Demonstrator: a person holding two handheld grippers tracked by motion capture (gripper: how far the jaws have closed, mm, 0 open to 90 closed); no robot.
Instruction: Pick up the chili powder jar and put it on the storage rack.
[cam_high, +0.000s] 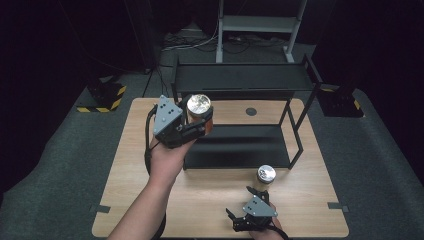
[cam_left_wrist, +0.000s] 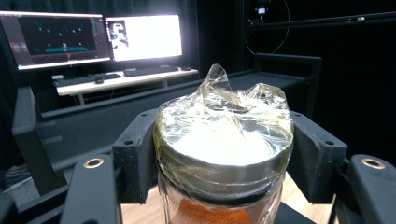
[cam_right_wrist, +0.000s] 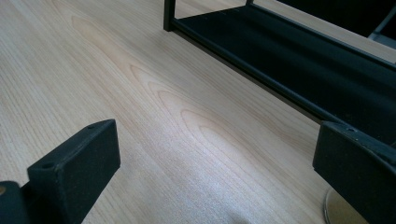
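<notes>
The left gripper (cam_high: 197, 129) is held up above the far left part of the wooden table (cam_high: 135, 170), clenched on a glass jar (cam_high: 200, 114) with a metal lid; in the left gripper view the jar (cam_left_wrist: 223, 154) sits squarely between the two black jaws, which press on its neck just under the lid from either side; crinkled clear film is bunched over the lid, and orange contents show through the glass below; in the high view the jar hangs over the near left corner of the black two-tier rack (cam_high: 240, 145), between its upper and lower shelves.

The right gripper (cam_high: 250, 207) rests low near the table's front edge, its jaws spread wide and holding nothing; bare wood lies between them in the right gripper view, with the rack's lower shelf (cam_right_wrist: 299, 56) beyond; a second jar (cam_high: 265, 177) stands upright on the table just ahead of this gripper, in front of the rack; its base edge (cam_right_wrist: 338, 211) peeks beside the right-hand jaw, outside the gap.
</notes>
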